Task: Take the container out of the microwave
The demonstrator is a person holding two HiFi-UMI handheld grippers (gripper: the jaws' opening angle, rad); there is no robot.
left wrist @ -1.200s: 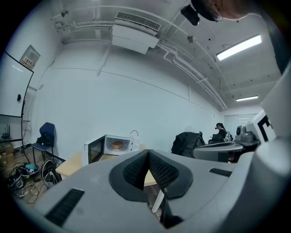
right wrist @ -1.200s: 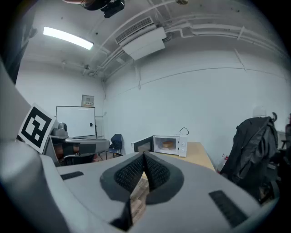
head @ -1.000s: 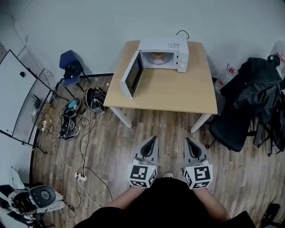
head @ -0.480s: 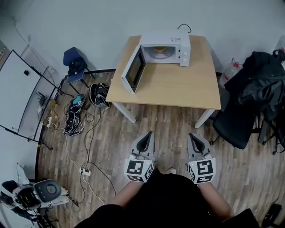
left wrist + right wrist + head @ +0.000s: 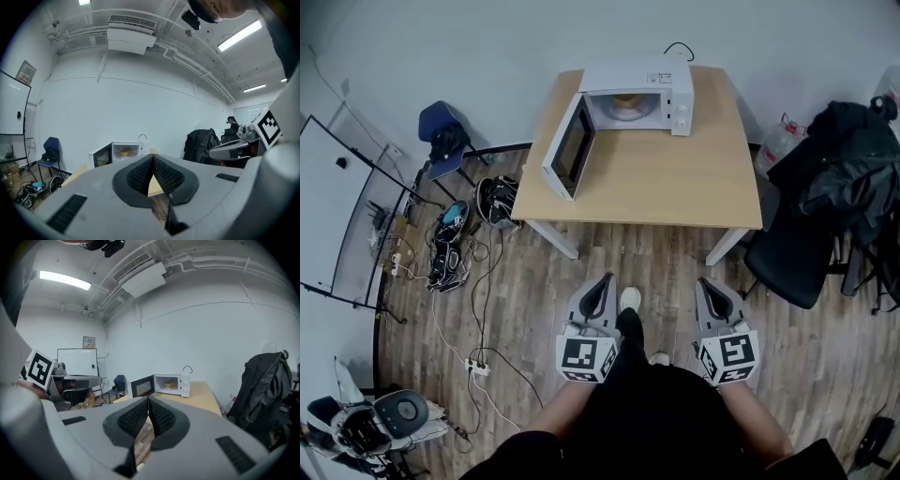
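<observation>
Container (image 5: 625, 101) sits in open microwave (image 5: 675, 89) (likely light, rigid; grip its rim); left hand-held gripper (image 5: 607, 279) and right hand-held gripper (image 5: 705, 282) are closed, empty.

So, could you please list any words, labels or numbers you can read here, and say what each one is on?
No text here is readable.
The wall notice: print too small.
The microwave panel: markings too small.
The left gripper and right gripper cubes: square markers only, no letters.
</observation>
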